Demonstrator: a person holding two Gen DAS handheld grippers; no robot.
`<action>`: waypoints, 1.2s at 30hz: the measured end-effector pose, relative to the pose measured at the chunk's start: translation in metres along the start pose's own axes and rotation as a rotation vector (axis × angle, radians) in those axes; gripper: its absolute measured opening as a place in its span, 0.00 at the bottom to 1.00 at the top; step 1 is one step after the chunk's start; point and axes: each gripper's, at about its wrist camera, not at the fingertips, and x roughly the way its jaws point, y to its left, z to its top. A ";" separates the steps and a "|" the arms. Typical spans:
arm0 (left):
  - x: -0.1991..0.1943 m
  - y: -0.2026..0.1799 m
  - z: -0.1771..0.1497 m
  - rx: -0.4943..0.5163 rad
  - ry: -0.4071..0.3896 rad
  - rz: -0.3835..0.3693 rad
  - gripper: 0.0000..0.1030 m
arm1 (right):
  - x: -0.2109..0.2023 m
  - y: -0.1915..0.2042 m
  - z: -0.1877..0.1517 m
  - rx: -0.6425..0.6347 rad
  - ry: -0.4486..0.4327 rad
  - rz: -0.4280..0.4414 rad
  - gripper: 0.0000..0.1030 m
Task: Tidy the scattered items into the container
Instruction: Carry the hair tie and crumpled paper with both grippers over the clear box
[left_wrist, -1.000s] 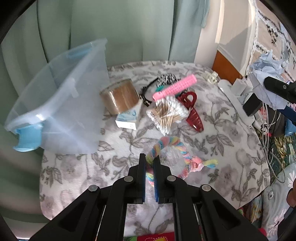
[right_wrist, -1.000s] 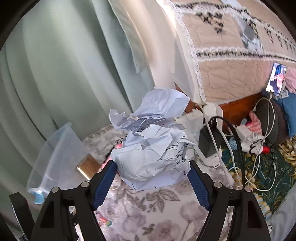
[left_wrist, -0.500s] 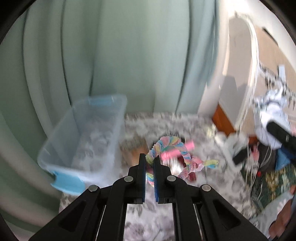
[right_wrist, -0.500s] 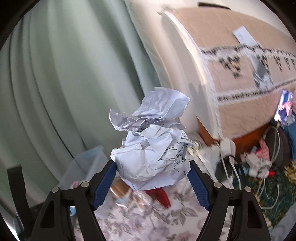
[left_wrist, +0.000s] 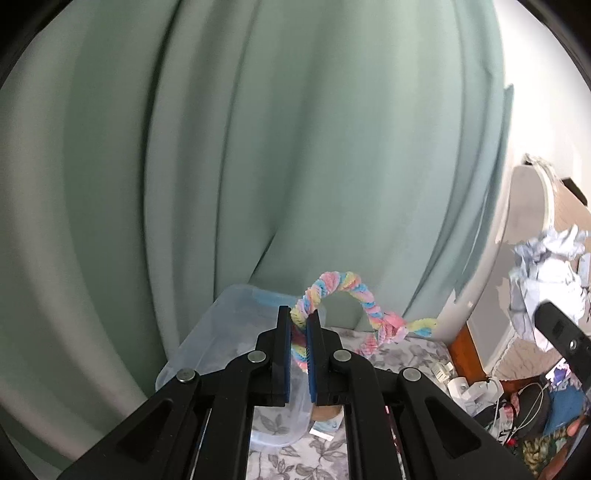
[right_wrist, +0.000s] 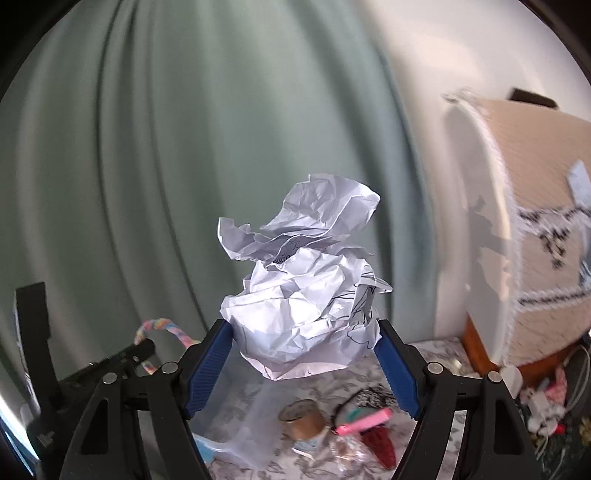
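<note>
We hold the left gripper clamped narrow on the pastel rope loop, above the clear container. We hold the right gripper spread wide around the crumpled paper ball, its pads pressing both sides, above the floral cloth.

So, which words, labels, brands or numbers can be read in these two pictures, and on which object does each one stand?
None can be read with certainty.
Crumpled paper held in the right gripper: dark handwriting and drawn lines, too creased to read.
Small box beside the tape roll: printing too small and blurred.
Rope toy in the left gripper: no text.
Clear container: no label visible.
</note>
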 end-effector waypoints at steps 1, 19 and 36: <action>0.003 0.005 -0.003 -0.008 0.009 0.004 0.07 | 0.003 0.007 -0.002 -0.019 0.009 0.011 0.78; 0.076 0.079 -0.053 -0.147 0.184 0.040 0.07 | 0.091 0.068 -0.071 -0.150 0.300 0.060 0.78; 0.119 0.115 -0.071 -0.194 0.250 0.045 0.07 | 0.167 0.104 -0.116 -0.254 0.493 0.086 0.79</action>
